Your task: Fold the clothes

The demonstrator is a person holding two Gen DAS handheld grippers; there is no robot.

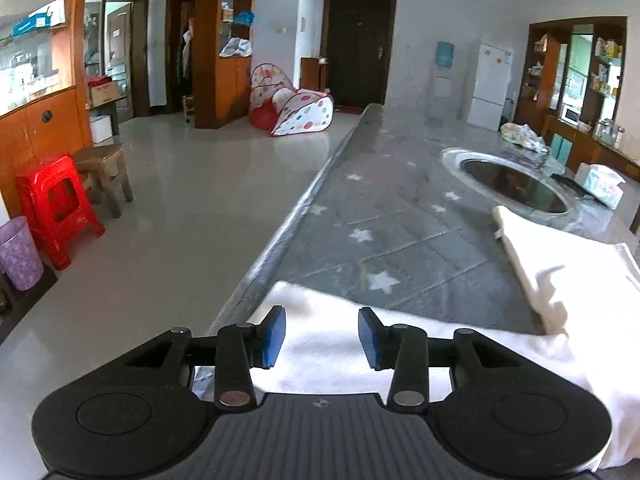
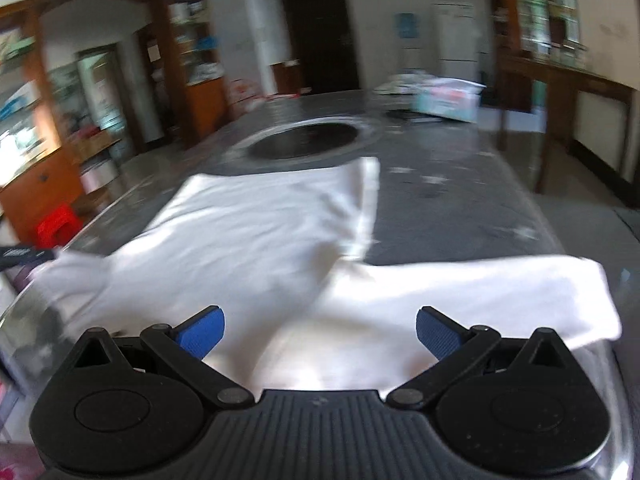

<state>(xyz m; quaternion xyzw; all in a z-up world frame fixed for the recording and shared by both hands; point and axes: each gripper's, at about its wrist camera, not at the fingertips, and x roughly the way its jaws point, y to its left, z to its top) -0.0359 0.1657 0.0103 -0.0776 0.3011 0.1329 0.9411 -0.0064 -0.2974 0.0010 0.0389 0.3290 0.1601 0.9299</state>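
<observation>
White garment spread on the grey star-patterned table, both grippers open above it.

The white garment (image 2: 256,232) lies partly folded on the table (image 1: 400,208), its far edge just short of the round dark glass inset (image 1: 514,186) set in the tabletop. The left gripper (image 1: 322,338) hangs over the garment's near corner by the table's left edge, its blue pads (image 1: 274,336) parted with nothing pinched between them. The right gripper (image 2: 320,334) has its jaws spread wide over the cloth, gripping nothing; that view is motion-blurred. A tissue pack (image 1: 602,184) sits beyond the inset.
</observation>
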